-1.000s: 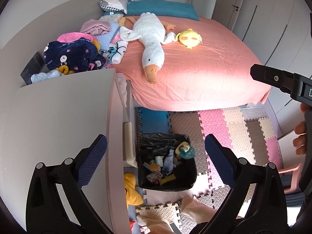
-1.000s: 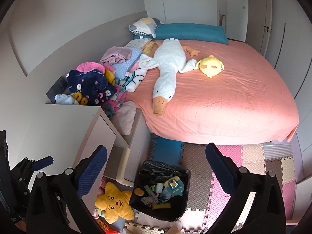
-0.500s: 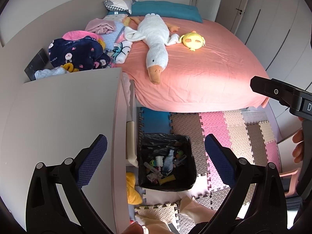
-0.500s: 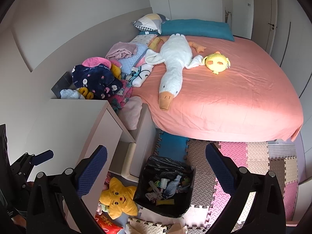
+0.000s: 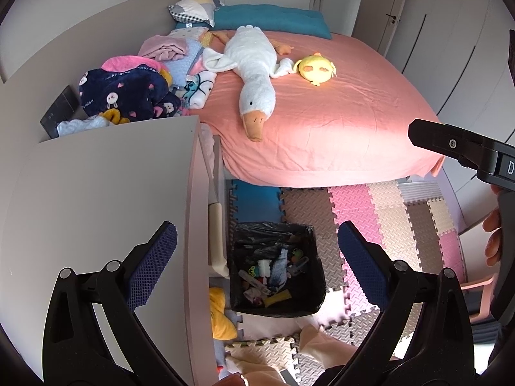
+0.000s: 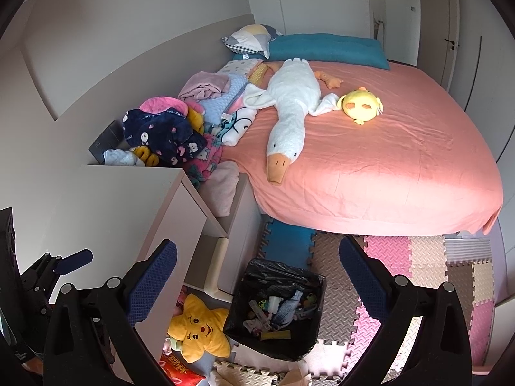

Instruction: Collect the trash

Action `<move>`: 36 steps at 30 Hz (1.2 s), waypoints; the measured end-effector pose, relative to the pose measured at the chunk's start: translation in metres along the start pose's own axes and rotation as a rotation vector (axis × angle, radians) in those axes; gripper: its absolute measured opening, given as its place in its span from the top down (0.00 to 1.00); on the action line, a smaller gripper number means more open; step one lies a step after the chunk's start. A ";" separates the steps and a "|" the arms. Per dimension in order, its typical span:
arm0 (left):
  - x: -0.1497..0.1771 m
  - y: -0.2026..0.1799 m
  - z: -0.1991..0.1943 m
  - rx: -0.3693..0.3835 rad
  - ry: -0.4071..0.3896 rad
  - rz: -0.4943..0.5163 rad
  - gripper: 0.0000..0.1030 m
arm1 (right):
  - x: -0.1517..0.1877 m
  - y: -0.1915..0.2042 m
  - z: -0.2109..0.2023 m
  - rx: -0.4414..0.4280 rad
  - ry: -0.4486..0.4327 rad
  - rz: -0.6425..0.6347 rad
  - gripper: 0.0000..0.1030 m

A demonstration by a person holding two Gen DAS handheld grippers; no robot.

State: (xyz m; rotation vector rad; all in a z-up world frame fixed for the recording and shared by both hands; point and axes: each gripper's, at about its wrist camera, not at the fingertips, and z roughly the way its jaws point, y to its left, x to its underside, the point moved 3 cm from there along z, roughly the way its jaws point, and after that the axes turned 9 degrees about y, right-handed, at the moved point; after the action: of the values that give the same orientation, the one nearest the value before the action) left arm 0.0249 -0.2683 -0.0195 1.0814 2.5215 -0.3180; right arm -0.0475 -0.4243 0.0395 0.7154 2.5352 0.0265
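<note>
Both sets of fingers are spread wide and carry nothing: my left gripper (image 5: 257, 257) hangs over the surface (image 5: 96, 199) edge, my right gripper (image 6: 257, 276) above the floor mats (image 6: 425, 257). Going left to right, I count one bare grey surface with no scraps on it, one yellow star plush (image 6: 196, 328) on the floor, then one black-lined trash bin (image 6: 273, 308) holding a heap of small scraps too jumbled to count. On the bed (image 6: 386, 160) lie one goose plush (image 6: 289, 106) and one yellow chick (image 6: 360, 106). I judge the collecting nearly finished; I see no loose trash left.
</note>
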 end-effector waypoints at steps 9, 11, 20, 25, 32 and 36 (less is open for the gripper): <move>-0.002 0.002 -0.002 0.006 -0.011 -0.006 0.06 | 0.000 0.000 0.000 0.001 0.003 0.003 0.03; -0.001 0.002 -0.002 0.005 -0.011 -0.006 0.06 | 0.000 0.000 0.000 0.002 0.002 0.003 0.03; 0.000 0.004 -0.001 0.015 -0.009 -0.005 0.06 | 0.000 0.000 -0.001 0.001 0.003 0.003 0.03; 0.000 0.002 0.001 0.023 -0.013 -0.005 0.06 | 0.000 0.000 0.000 0.002 0.003 0.004 0.03; -0.001 0.000 0.002 0.033 -0.023 0.004 0.06 | -0.002 -0.001 0.000 0.003 0.006 0.006 0.03; -0.002 -0.001 0.002 0.032 -0.021 0.011 0.06 | -0.002 -0.001 0.000 0.003 0.005 0.006 0.03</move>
State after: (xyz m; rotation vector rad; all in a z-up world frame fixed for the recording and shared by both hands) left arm 0.0262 -0.2709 -0.0204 1.0979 2.4989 -0.3662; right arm -0.0467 -0.4265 0.0403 0.7251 2.5383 0.0265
